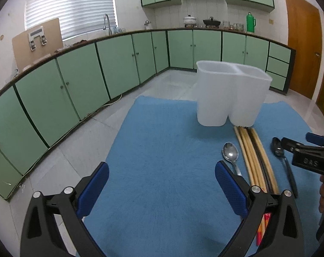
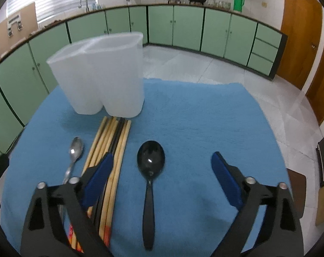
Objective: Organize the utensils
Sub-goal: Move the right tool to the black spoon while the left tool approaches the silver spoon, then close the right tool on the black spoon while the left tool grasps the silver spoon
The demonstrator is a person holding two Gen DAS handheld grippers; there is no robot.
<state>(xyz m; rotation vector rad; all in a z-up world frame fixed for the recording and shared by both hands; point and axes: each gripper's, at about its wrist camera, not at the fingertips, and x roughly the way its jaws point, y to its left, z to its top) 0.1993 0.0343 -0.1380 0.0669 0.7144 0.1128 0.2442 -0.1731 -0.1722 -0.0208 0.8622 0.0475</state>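
Utensils laid out on the blue towel (image 2: 204,117), both grippers released above them.

The right gripper (image 2: 162,171) stands spread around the black spoon (image 2: 150,171), untouched; only this view shows its whole handle. The left gripper (image 1: 162,184), spread over bare towel, alone shows the metal spoon (image 1: 230,153) and chopsticks (image 1: 255,158) beyond its right jaw, below the white holder (image 1: 226,94).

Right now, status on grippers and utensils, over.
Both hand-held grippers open, empty: left, right. Black spoon lies between right's fingers. Holder empty. Nothing blocking.
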